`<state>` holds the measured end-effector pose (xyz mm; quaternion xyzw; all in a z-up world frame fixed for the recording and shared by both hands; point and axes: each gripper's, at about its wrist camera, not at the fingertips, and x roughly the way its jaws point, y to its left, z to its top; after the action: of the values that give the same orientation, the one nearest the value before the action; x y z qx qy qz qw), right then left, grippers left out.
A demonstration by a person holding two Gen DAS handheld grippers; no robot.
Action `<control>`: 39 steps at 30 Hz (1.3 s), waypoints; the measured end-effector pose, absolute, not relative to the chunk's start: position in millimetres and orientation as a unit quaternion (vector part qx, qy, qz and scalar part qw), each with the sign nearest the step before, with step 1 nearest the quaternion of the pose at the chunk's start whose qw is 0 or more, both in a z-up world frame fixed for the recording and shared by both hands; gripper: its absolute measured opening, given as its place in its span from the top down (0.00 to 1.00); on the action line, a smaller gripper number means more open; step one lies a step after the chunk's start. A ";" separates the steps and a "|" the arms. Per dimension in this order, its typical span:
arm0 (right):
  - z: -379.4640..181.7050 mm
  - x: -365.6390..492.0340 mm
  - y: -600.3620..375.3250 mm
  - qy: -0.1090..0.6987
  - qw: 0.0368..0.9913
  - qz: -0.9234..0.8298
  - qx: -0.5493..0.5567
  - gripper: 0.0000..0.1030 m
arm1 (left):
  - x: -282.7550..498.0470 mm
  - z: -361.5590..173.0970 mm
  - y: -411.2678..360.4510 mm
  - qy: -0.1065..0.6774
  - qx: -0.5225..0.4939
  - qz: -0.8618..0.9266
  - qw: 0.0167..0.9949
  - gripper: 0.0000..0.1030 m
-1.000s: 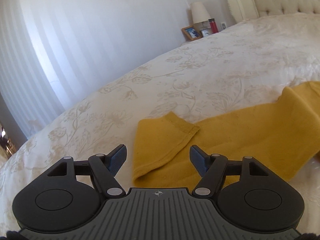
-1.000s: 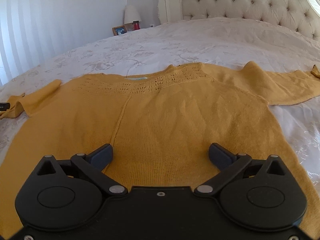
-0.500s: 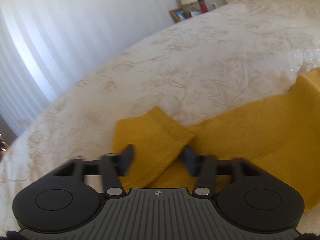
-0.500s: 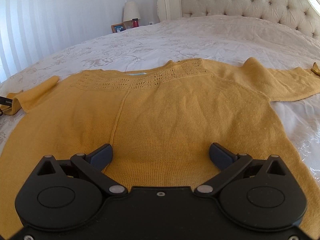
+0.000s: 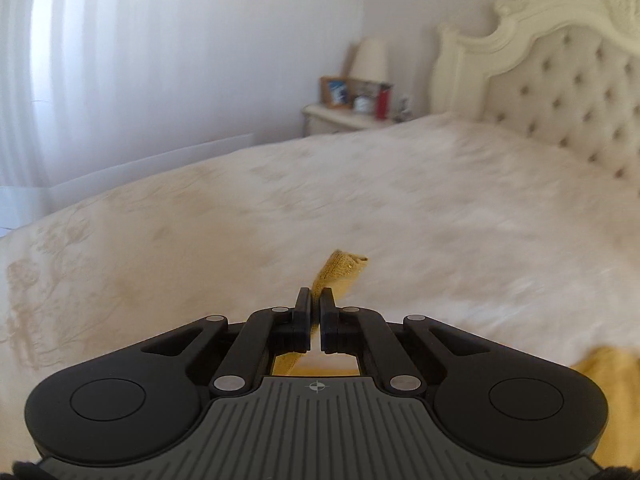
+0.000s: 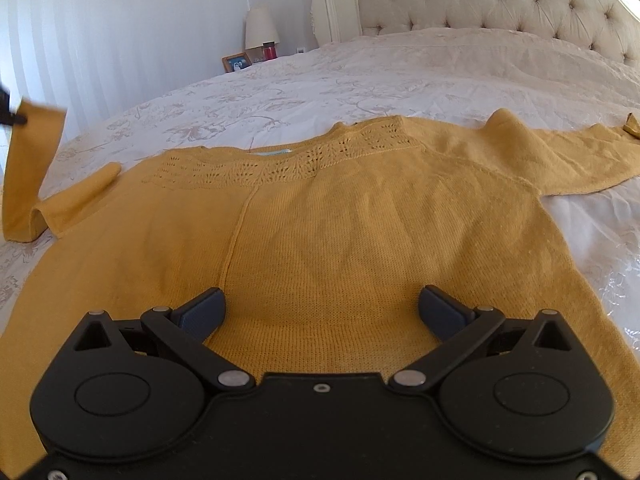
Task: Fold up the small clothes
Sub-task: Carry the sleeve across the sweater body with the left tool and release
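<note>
A mustard-yellow knit sweater (image 6: 340, 232) lies flat on the bed, neckline toward the headboard, right sleeve (image 6: 568, 156) spread out. My left gripper (image 5: 316, 300) is shut on the left sleeve's cuff (image 5: 340, 272) and holds it lifted above the bedspread; the raised sleeve (image 6: 28, 168) hangs at the far left of the right wrist view. My right gripper (image 6: 320, 308) is open and empty, hovering low over the sweater's lower body.
The bed (image 5: 440, 208) has a cream floral bedspread and a tufted headboard (image 6: 500, 0). A nightstand (image 5: 344, 116) with a lamp, photo frame and red bottle stands by the wall. White curtains (image 5: 120, 60) hang on the left.
My left gripper closed on the sleeve cuff and lifted it off the bed, tilting up toward the headboard. My right gripper stayed open, over the sweater body.
</note>
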<state>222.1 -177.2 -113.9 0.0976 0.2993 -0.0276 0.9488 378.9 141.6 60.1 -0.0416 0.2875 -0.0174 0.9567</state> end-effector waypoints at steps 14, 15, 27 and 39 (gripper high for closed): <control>-113.9 220.1 -179.7 0.296 0.949 -0.024 0.108 0.00 | 366.0 73.9 -49.7 0.304 -0.114 -0.213 0.921 0.96; -114.0 219.8 -180.0 0.295 0.949 -0.023 0.109 0.00 | 365.0 67.2 -61.4 0.311 -0.118 -0.223 0.916 0.96; -113.5 218.8 -181.5 0.293 0.949 -0.021 0.117 0.00 | 307.7 28.6 -98.3 0.303 -0.035 -0.282 0.910 0.66; -114.3 220.5 -182.0 0.297 0.948 -0.021 0.116 0.00 | 274.0 -58.1 6.0 0.357 0.058 -0.106 0.926 0.62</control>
<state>220.5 -182.0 -114.3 0.1156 0.2968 -0.0213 0.9477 274.0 6.0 -58.1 0.0575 0.3573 -0.1059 0.9262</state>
